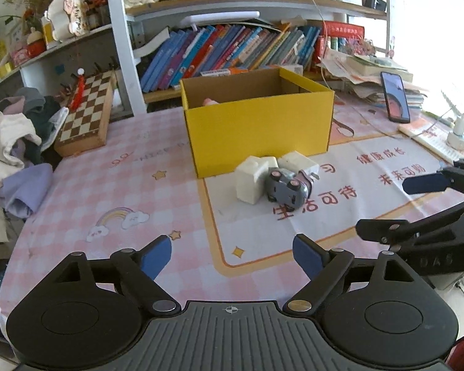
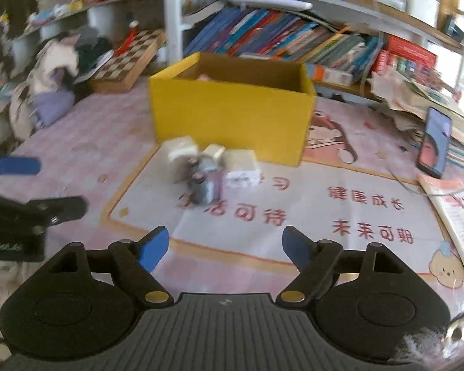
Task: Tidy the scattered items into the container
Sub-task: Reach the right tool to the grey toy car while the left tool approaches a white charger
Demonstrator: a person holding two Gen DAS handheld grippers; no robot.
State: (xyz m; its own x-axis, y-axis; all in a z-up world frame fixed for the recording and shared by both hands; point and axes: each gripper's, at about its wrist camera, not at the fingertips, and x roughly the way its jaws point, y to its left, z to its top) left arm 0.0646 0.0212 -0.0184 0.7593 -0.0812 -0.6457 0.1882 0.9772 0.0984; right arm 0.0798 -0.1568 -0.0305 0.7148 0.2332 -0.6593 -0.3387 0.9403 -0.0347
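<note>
Yellow cardboard box [image 1: 256,123]: open-topped, upright on the table [image 1: 108,191], in front of a shelf of leaning books [image 1: 232,49]. Contents: one pink item [image 1: 210,102] showing just above the near wall at the box's left rear; its kind cannot be told. The rest of the interior is hidden by the walls.

Scattered items, clustered on the table just in front of the box's near wall:
- White block [image 1: 252,179], upright, left of the group.
- Second white block [image 1: 297,160], behind and to the right, close against the first.
- Grey toy car [image 1: 286,188], tipped on its side with wheels showing, touching the first white block.
- Small purple-pink piece [image 1: 306,181] against the car's right end; blurred in the right wrist view.

Left gripper [image 1: 232,256]: jaws spread wide, nothing between them, low over the pink checked cloth, well short of the cluster.

Right gripper [image 2: 225,247]: jaws likewise released and empty, facing the cluster from near the printed mat.

Surroundings: chessboard case [image 1: 86,114] left of the box; heap of clothes [image 1: 15,154] at the table's left edge; phone [image 1: 396,97] propped upright to the right, against stacked papers.
</note>
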